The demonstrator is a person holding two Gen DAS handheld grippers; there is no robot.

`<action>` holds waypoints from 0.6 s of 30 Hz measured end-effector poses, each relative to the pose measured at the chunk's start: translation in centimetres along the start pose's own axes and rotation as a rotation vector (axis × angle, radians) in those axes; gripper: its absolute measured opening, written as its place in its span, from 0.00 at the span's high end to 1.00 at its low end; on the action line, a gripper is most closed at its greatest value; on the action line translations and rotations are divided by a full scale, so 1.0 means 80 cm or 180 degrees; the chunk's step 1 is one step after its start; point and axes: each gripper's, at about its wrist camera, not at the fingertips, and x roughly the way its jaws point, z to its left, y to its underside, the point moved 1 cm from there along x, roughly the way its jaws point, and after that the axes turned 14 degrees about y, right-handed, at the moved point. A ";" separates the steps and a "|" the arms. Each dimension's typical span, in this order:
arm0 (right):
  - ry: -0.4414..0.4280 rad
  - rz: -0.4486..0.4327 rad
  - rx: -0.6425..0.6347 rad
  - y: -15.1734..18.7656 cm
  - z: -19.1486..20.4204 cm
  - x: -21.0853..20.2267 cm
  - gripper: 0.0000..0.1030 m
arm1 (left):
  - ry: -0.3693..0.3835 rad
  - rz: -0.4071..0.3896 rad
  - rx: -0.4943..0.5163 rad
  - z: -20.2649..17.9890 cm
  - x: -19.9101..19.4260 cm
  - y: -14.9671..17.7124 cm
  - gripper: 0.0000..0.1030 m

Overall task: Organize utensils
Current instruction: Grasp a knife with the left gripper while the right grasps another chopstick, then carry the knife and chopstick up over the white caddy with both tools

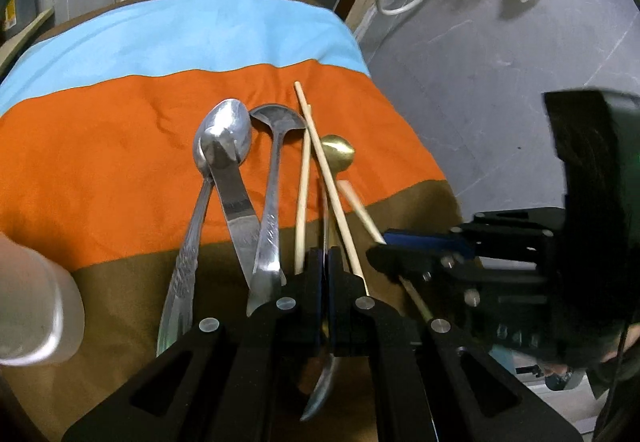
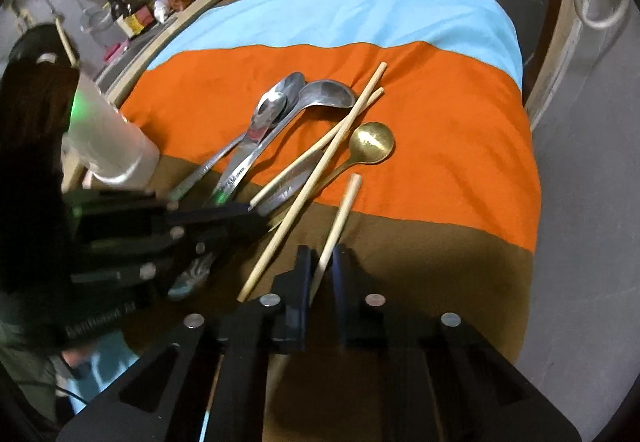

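The right gripper (image 2: 322,262) is clenched on a pale wooden chopstick (image 2: 340,218), probably to pull it clear of the pile. Just ahead-left, spoons (image 2: 276,102) and two crossed chopsticks (image 2: 320,162) lie tangled. The left gripper (image 1: 325,262) pinches a thin handle (likely the brass spoon's (image 1: 338,152)).

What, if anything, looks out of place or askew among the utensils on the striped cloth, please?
The utensils lie in a jumble: two wooden chopsticks cross each other over a silver spoon, beside the gold spoon. A third chopstick lies apart between the right claw fingers.
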 end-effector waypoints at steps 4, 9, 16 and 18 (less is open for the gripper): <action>-0.0248 -0.0123 0.0258 0.014 -0.009 -0.009 0.97 | 0.0120 -0.0207 0.0116 -0.007 -0.022 0.014 1.00; -0.0405 -0.0316 0.0392 0.039 -0.009 -0.027 0.97 | 0.0248 -0.0541 0.0237 -0.015 -0.054 0.029 1.00; -0.0698 -0.1147 0.0506 0.054 0.001 -0.083 0.97 | 0.0304 -0.1190 0.0462 -0.033 -0.108 0.041 1.00; -0.0728 -0.1422 0.0480 0.051 0.006 -0.099 0.97 | 0.0298 -0.1394 0.0535 -0.037 -0.129 0.042 1.00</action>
